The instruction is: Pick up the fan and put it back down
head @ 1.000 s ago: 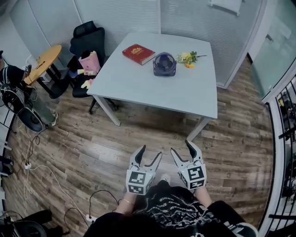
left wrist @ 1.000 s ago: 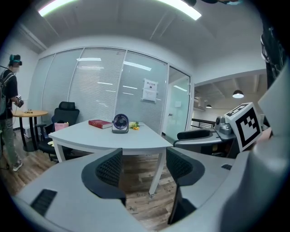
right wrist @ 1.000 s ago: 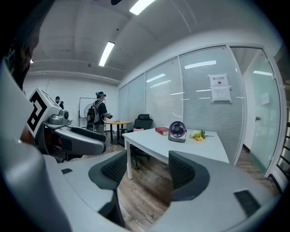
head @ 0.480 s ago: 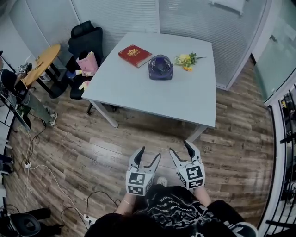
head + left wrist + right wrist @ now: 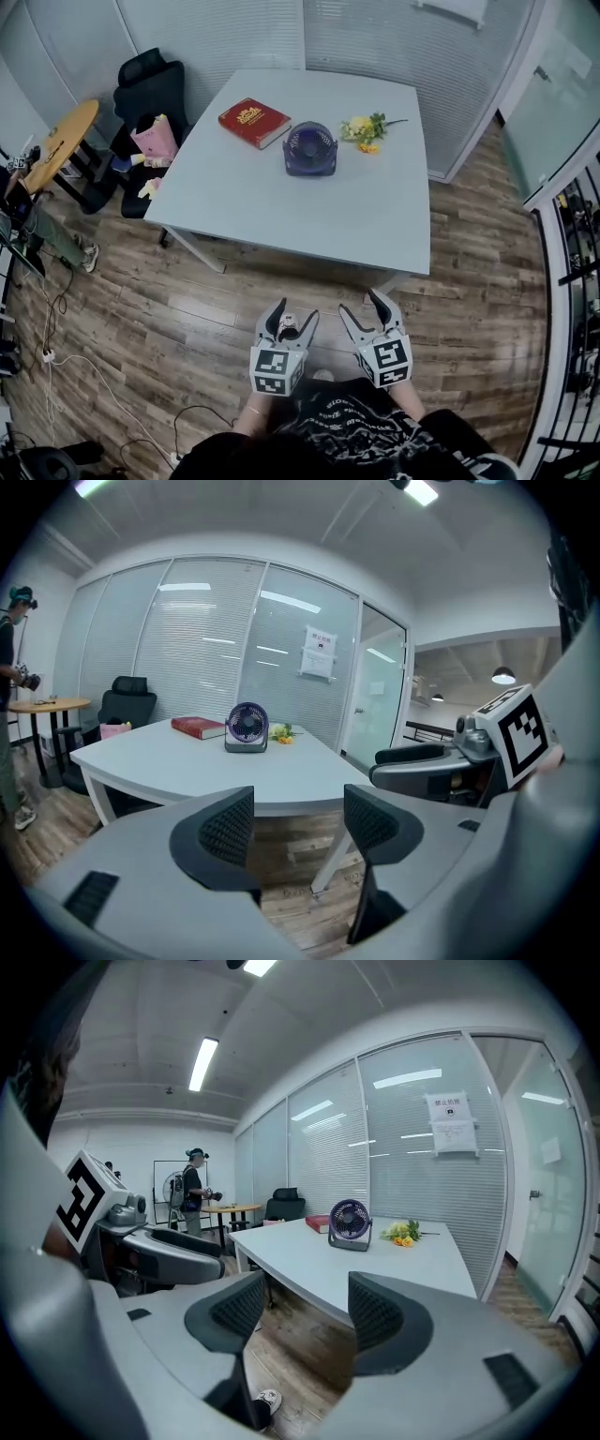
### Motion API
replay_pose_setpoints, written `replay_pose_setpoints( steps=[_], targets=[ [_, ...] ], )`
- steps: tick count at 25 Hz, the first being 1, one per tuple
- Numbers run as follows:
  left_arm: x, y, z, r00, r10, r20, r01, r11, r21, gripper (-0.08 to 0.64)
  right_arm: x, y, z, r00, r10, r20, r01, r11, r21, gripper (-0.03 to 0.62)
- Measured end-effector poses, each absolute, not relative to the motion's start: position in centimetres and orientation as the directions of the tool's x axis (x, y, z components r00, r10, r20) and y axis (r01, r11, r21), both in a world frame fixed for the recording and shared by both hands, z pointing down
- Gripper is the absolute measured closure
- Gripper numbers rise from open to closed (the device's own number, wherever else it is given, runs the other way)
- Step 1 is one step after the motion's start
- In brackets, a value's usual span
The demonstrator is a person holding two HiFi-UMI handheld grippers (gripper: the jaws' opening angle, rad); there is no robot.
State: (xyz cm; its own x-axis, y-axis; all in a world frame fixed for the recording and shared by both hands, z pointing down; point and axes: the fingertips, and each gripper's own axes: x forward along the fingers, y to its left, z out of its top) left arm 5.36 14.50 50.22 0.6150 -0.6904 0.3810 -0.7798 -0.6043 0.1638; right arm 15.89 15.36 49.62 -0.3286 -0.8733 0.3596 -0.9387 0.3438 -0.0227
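We hold 2 grippers low in front of us, above the wooden floor (image 5: 169, 309). The left gripper (image 5: 296, 314) has its 2 jaws apart, and there is nothing between them. The right gripper (image 5: 364, 305) has its jaws apart too, and it holds nothing. The 2 grippers are side by side, close but not touching. Both are short of the bench (image 5: 319, 206) and touch nothing on it.

The fan (image 5: 310, 149) is small and purple. It stands upright on the bench, near the far side, well apart from both grippers. Its round face looks our way.

A red book (image 5: 254, 122) lies flat on the bench just to the left of the fan. Some yellow flowers (image 5: 364, 129) lie on the bench just to the right of the fan. The fan is between them and touches neither one.

A black chair (image 5: 141, 80) stands at the far left corner of the bench, with a pink thing (image 5: 155, 141) on its seat. A round wooden table (image 5: 58, 145) is further left. A person (image 5: 197, 1188) stands beside that table.
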Motion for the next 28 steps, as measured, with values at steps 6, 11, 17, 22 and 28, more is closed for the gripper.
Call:
replay_pose_setpoints(
  steps=[6,11,17,22,28],
  targets=[
    [5.4,6.8,49.8,0.647,-0.671,0.362,-0.753,-0.636,0.167,0.249,16.0,8.5,49.2,-0.286,-0.886,0.364,-0.952,0.306,-0.003,0.318],
    [4.5,0.7,49.4,0.667,-0.653,0.359,-0.734,-0.658,0.168,0.249,15.4,3.1,48.9,-0.246,-0.895,0.373,-0.964,0.267,0.005,0.318],
    [3.8,-4.9,49.1,0.704,-0.613,0.359,-0.695,-0.700,0.168,0.249,14.3,-1.6,48.8,-0.200,-0.901,0.385,-0.976,0.218,0.003,0.319],
    [3.4,-8.4,49.1,0.728,-0.584,0.358,-0.666,-0.727,0.169,0.249,13.9,-4.5,48.9,-0.161,-0.906,0.392,-0.984,0.179,0.010,0.322],
    [2.2,-11.3,49.7,0.746,-0.555,0.368,-0.640,-0.750,0.168,0.249,13.0,-6.6,49.5,-0.117,-0.908,0.402,-0.991,0.132,0.008,0.324]
  ],
)
